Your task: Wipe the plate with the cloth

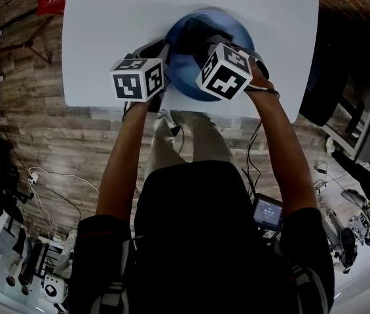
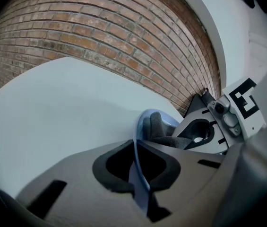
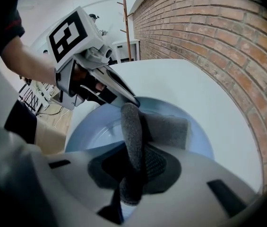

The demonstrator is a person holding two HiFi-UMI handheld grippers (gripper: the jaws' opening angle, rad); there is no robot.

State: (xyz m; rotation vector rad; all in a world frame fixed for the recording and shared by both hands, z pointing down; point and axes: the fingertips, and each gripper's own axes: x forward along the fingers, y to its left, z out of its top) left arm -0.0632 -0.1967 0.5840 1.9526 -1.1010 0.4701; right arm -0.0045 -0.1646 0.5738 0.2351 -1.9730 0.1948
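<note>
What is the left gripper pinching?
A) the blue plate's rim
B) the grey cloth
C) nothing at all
A: the left gripper is shut on the rim of the blue plate; the grey cloth is in the right gripper.
</note>
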